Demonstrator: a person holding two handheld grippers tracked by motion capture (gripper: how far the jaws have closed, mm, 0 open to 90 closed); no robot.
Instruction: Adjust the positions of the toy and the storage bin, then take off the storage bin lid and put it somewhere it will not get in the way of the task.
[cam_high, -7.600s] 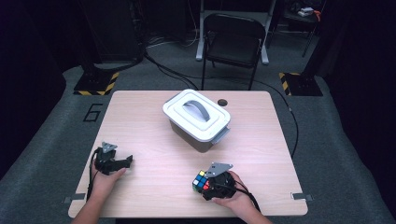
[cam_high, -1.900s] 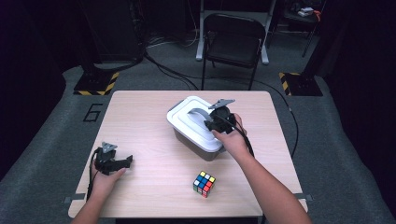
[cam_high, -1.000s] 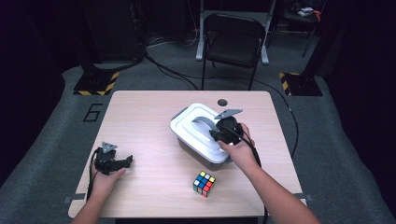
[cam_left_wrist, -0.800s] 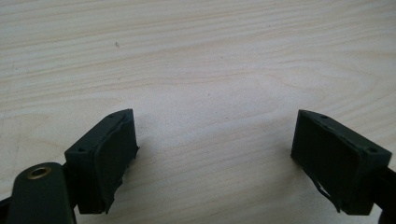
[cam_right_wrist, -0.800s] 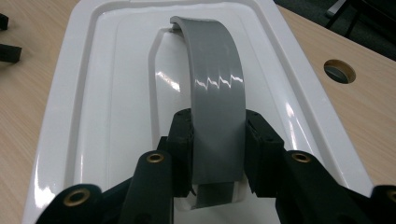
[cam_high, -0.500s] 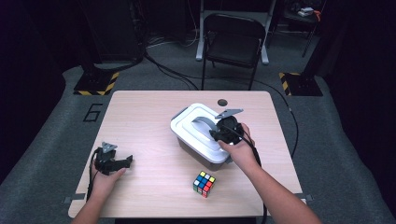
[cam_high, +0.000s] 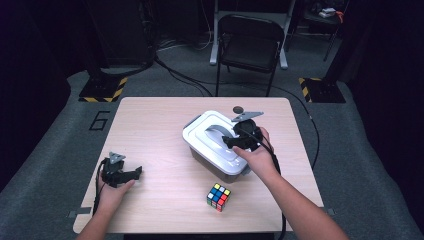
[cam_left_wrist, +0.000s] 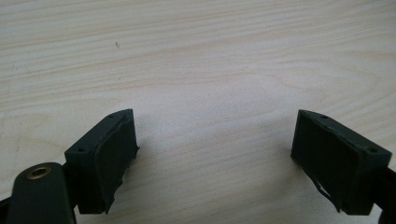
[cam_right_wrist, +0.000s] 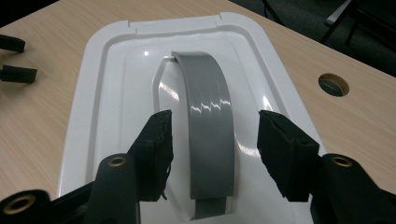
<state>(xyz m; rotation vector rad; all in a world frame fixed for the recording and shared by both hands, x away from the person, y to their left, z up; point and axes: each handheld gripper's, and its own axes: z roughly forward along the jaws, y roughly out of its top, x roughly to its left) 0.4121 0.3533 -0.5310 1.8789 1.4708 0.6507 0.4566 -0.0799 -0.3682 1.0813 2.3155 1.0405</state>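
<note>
Box (cam_high: 218, 145) of white plastic, lid on, standing past the middle of table (cam_high: 150, 125), toward its far right part; used below as the landmark for every place. Grey handle (cam_right_wrist: 208, 126) arched along the middle of the lid (cam_right_wrist: 116, 93), seen close in the right gripper view. Right gripper (cam_high: 239, 141) above the near right part of the box, jaws just opened and now spread to either side of the handle, pads clear of it with gaps on both sides, handle between them but not pinched. Right hand (cam_high: 255, 152) behind that gripper, forearm running back from the box toward the near right edge. Left gripper (cam_high: 131, 174) well to the near left of the box, low over bare wood, jaws spread wide with only tabletop between them in the left gripper view (cam_left_wrist: 215, 154). Puzzle cube (cam_high: 218, 196) with coloured squares just nearer than the box, apart from it, resting on the table. Small round hole (cam_high: 238, 109) in the tabletop just beyond the box. Folding chair (cam_high: 250, 45) on the floor well beyond the box.
</note>
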